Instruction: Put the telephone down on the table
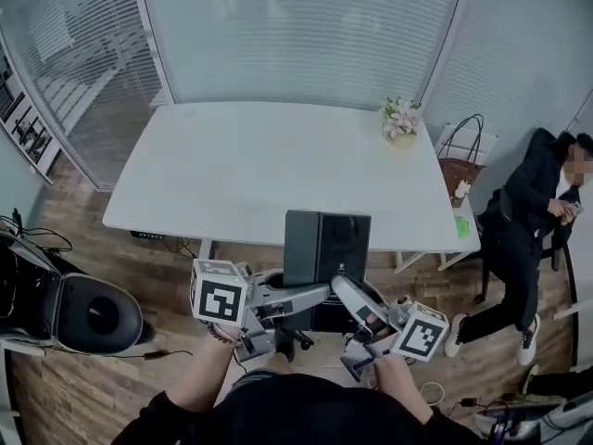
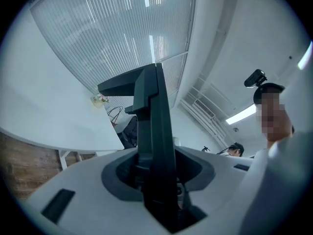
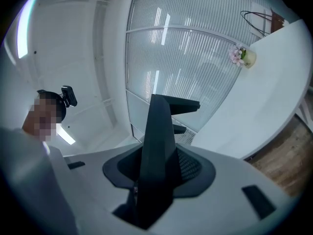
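Observation:
The telephone (image 1: 326,247) is a dark, flat, boxy unit held in the air between both grippers, just short of the white table's (image 1: 269,170) near edge. My left gripper (image 1: 313,291) clamps its left side and my right gripper (image 1: 346,291) its right side. In the left gripper view the telephone (image 2: 153,131) stands edge-on as a dark slab wedged between the jaws, with the table (image 2: 44,116) beyond it at left. The right gripper view shows the same slab (image 3: 157,141) pinched between the jaws, the table (image 3: 266,89) at right.
A small pot of pink flowers (image 1: 401,120) stands at the table's far right corner, and a green item (image 1: 461,227) lies at its right edge. A brown bag (image 1: 460,168) and a seated person (image 1: 528,216) are right of the table. A black round-topped machine (image 1: 88,313) stands at left.

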`<state>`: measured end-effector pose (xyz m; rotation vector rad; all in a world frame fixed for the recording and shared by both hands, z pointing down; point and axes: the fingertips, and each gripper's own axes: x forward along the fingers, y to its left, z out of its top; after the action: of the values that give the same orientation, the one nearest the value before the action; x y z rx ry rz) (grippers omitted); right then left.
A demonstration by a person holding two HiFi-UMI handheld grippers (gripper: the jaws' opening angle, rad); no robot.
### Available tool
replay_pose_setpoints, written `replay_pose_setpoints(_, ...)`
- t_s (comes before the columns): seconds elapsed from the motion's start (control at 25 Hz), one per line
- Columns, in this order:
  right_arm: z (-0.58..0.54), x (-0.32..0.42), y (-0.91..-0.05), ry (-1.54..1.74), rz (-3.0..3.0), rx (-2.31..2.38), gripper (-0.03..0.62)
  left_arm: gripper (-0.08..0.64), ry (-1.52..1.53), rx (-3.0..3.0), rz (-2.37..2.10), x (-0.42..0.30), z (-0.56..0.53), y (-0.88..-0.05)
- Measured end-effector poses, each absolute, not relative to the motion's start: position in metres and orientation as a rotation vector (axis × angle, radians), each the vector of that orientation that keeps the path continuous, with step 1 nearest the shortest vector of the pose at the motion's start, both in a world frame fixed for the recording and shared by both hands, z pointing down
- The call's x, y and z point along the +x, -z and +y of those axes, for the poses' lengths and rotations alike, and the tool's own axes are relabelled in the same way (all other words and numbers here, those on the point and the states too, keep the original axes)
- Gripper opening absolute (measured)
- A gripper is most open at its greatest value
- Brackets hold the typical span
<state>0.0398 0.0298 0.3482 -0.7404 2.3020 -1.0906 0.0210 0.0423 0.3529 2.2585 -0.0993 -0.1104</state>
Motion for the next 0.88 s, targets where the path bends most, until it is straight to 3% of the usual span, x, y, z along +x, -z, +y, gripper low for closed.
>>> replay_pose_setpoints(0.88, -0.107, 0.011, -0.341, 1.092, 2.272, -0.767, 0.166, 0.187, 0.095, 2.254, -0.044, -0.006, -0.095, -0.347)
